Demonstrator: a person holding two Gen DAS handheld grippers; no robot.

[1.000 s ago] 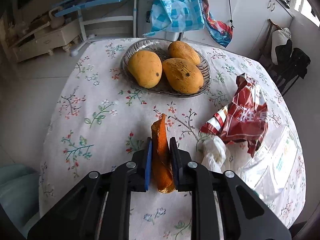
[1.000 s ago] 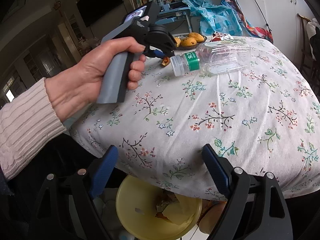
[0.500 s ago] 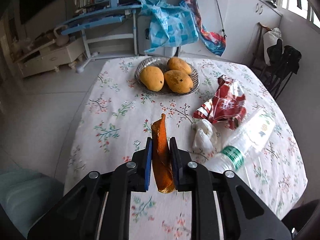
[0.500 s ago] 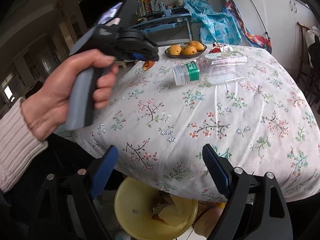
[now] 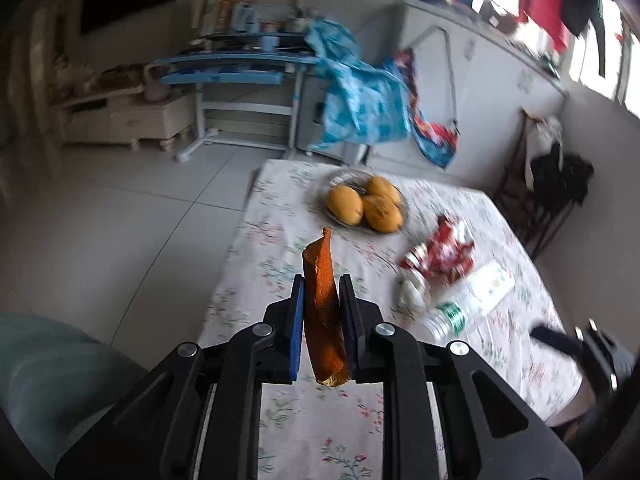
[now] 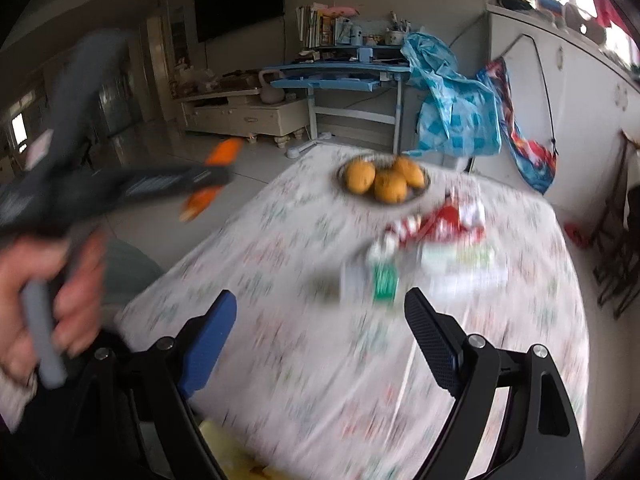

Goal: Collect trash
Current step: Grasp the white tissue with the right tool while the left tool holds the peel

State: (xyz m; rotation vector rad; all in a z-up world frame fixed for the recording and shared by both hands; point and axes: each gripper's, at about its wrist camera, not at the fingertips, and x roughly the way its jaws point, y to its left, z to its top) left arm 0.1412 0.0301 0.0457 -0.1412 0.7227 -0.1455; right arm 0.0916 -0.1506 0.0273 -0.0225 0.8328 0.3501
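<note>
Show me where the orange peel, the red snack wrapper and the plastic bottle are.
orange peel [image 5: 323, 308]: left wrist view, middle of strip.
red snack wrapper [image 5: 446, 254]: left wrist view, crumpled centre.
plastic bottle [image 5: 454, 314]: left wrist view, green label.

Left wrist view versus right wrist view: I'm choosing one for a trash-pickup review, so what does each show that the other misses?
Only the left wrist view shows the left gripper clamped on the orange peel sharply, close up. Only the right wrist view shows the right gripper with jaws wide and empty, and the hand on the left gripper's handle. Both show the mangoes, red wrapper, plastic bottle and floral tablecloth.
</note>
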